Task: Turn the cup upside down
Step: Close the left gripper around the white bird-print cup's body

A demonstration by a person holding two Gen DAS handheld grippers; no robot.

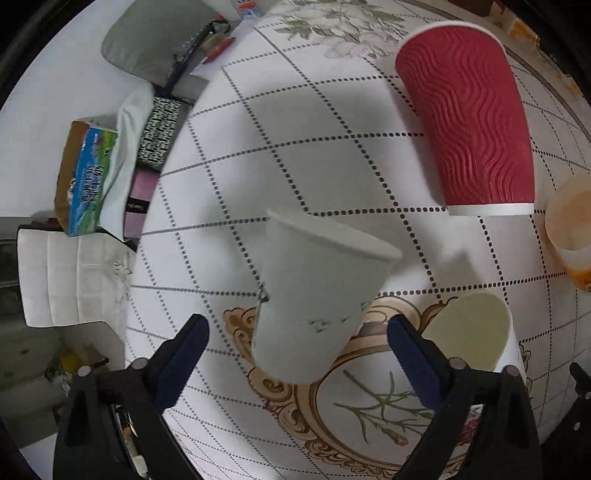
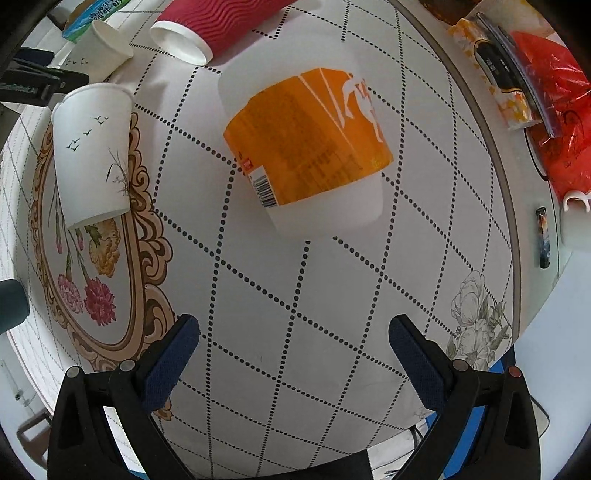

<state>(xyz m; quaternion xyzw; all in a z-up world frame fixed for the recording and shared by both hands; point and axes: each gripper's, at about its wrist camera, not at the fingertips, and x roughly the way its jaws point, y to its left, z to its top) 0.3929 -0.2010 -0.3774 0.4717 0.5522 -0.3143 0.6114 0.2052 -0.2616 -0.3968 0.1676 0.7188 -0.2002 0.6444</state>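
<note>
A small white paper cup [image 1: 317,295] stands on the patterned tablecloth, just ahead of my open left gripper [image 1: 295,339], its near end between the two blue pads without touching them. A red ribbed cup [image 1: 469,122] stands behind it to the right. A white cup with bird drawings [image 2: 92,155] shows at the left of the right wrist view; its rim [image 1: 469,336] shows beside the left gripper's right finger. A translucent cup with an orange label [image 2: 306,147] stands ahead of my open, empty right gripper [image 2: 295,350]. The small white cup [image 2: 107,48] and red cup [image 2: 207,26] show far left there.
A tissue box [image 1: 85,181] and a grey cushion [image 1: 159,37] lie beyond the table's left edge. A red plastic bag [image 2: 557,110], a yellow patterned box [image 2: 495,77] and a small dark device [image 2: 543,236] sit past the table's right rim.
</note>
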